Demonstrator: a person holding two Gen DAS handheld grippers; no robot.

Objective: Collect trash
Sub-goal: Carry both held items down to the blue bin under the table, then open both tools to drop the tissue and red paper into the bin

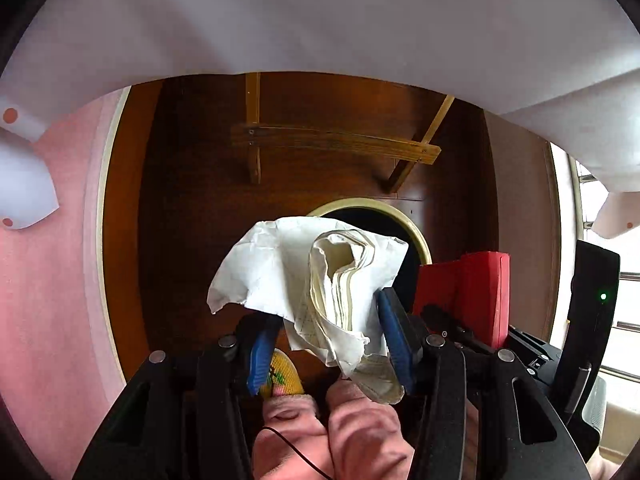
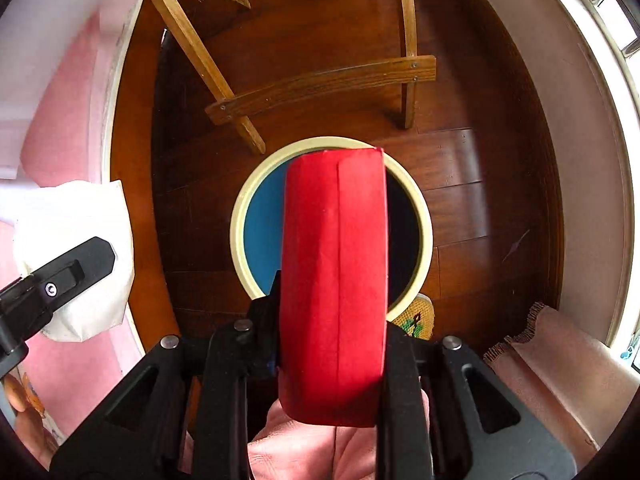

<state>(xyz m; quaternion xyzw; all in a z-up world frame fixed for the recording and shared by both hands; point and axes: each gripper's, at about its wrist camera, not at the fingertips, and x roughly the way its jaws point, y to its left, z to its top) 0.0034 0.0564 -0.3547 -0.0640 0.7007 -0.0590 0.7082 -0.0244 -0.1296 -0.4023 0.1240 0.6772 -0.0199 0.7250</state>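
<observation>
Holding both loads over the bin (image 2: pixel 239 236), I have my left gripper (image 1: pixel 328 340) clenched on crumpled paper (image 1: pixel 320 276) and my right gripper (image 2: pixel 332 344) clamped on a red box (image 2: pixel 334 280). Next, I judge, both jaws must release above its mouth.

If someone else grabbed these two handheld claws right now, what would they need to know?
Left gripper: jaws shut on crumpled white paper.
Right gripper: jaws shut on a red box.
Both are held above the round bin on the wooden floor, near a wooden chair.
Done: both pieces picked up.
Left: release each into the bin. Whether more trash remains elsewhere is not visible.
</observation>
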